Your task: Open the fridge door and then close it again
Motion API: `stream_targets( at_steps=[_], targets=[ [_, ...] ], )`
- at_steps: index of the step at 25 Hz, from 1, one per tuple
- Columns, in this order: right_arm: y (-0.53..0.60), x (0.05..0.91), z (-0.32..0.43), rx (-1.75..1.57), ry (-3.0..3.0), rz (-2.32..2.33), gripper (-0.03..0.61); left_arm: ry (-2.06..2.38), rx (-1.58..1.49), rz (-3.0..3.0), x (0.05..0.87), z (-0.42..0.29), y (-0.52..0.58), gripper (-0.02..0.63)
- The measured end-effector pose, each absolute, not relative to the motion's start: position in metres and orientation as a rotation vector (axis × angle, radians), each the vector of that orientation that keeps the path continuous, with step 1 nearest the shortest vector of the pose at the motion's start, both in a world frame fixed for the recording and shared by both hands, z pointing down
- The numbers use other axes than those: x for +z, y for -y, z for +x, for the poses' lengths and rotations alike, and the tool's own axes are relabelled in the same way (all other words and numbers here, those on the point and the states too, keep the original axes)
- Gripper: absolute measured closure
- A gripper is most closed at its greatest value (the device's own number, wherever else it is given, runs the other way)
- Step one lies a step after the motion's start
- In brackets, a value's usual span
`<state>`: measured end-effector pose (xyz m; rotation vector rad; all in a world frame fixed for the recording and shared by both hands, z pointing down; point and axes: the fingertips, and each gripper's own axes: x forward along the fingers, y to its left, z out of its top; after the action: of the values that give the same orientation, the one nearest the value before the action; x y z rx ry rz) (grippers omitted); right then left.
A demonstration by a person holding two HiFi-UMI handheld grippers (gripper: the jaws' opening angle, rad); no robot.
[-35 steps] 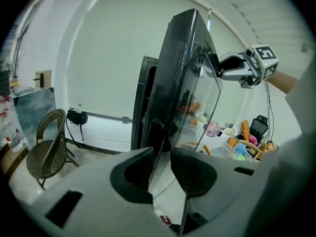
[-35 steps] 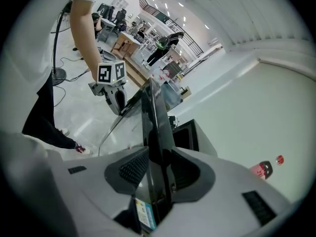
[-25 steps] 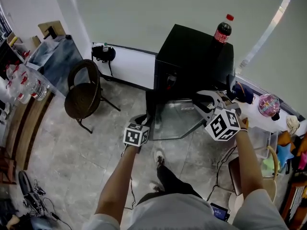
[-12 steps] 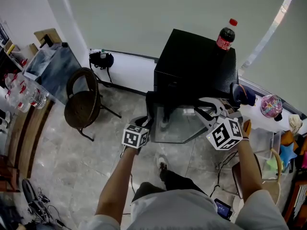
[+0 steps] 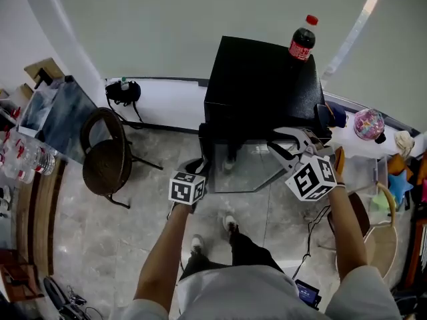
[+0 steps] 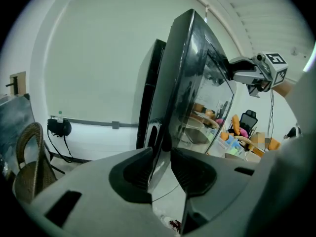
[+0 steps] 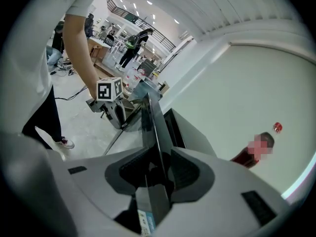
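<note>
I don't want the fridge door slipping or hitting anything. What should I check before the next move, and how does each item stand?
1. Left tongs clamped on the edge of the fridge door: ok.
2. Right tongs clamped on the door's edge: ok.
3. Door standing partly open, free to swing: ok.
4. Cola bottle upright on the fridge top: ok.
5. Chair well off to the side of the door: ok.
6. Shoes out of the door's sweep: cannot tell; they stand close in front.
</note>
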<state>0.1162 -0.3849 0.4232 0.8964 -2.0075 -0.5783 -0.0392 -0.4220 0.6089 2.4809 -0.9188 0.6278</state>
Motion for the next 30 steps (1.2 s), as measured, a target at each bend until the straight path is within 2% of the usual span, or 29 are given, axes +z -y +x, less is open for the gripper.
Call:
stream_targets(
  at_steps=[30],
  targets=[
    [0.417,0.424,0.129,-0.467,1.926,1.138,0.446,0.748,0.700,2.540,0.612,-0.018,0.479,0.515]
  ],
)
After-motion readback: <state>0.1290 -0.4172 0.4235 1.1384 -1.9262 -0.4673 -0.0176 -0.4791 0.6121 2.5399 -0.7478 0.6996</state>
